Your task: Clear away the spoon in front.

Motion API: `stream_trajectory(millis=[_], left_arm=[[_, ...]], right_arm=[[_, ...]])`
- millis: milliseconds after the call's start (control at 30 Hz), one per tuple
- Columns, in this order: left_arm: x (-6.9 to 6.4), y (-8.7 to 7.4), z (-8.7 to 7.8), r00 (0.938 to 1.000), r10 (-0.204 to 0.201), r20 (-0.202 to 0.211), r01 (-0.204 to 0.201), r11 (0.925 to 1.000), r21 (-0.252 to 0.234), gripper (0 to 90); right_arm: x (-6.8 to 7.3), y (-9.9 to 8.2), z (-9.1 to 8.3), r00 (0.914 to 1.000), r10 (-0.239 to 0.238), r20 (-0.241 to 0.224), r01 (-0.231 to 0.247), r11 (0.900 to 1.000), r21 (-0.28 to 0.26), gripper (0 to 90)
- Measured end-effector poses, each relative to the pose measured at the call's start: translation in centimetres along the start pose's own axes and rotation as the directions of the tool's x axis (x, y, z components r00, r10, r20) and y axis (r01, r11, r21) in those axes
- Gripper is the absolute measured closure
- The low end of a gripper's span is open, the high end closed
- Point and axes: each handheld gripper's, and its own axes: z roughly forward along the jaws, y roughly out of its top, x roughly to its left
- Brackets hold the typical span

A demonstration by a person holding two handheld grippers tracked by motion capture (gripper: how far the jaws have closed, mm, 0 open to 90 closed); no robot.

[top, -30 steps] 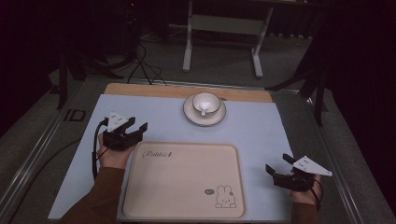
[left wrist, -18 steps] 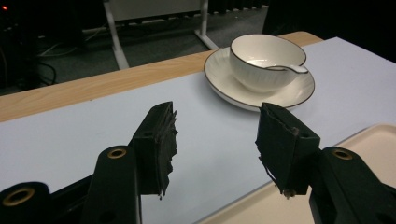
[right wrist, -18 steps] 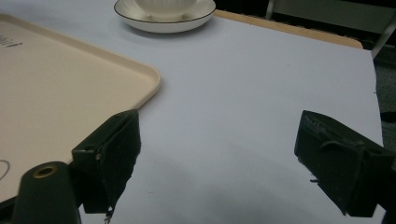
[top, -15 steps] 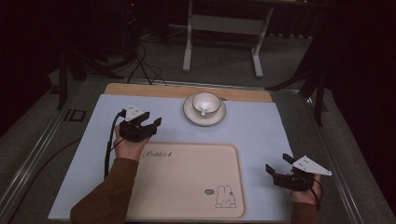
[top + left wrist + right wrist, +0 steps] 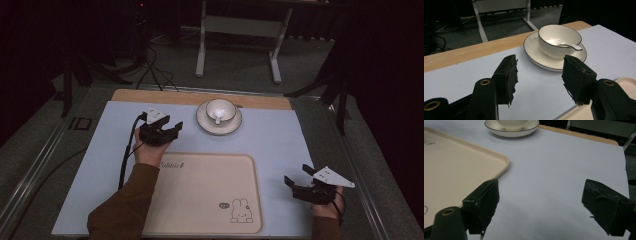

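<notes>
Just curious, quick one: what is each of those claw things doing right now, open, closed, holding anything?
Left gripper: open, holding nothing, pointed toward the cup.
Right gripper: open, holding nothing.

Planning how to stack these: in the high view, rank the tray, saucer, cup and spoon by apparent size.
1. tray
2. saucer
3. cup
4. spoon

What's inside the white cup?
A white spoon lies in the cup, handle resting over the rim. The cup stands on a saucer; the cup's base hides the saucer's middle.

White cup (image 5: 220,110), cream tray (image 5: 205,190), pale-blue mat (image 5: 280,145)
</notes>
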Motion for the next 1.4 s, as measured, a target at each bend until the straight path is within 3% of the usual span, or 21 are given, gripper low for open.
stream_trajectory(millis=[233,967,1400], left_arm=[[-0.9,0.6,1.1,0.9994,0.030,0.015,-0.030,0.9996,0.002,44.9],[-3.1,1.5,5.3,0.9965,0.071,0.045,-0.072,0.9971,0.024,44.5],[-5.3,2.4,8.4,0.9921,0.100,0.076,-0.103,0.9935,0.047,44.1]], right_arm=[[0.0,0.0,0.0,1.0000,0.004,0.002,-0.004,1.0000,-0.002,14.2],[-0.1,0.0,0.0,1.0000,0.005,0.002,-0.005,1.0000,-0.005,14.2],[-0.2,0.0,-0.1,0.9999,0.010,0.003,-0.010,0.9999,-0.010,14.2]])
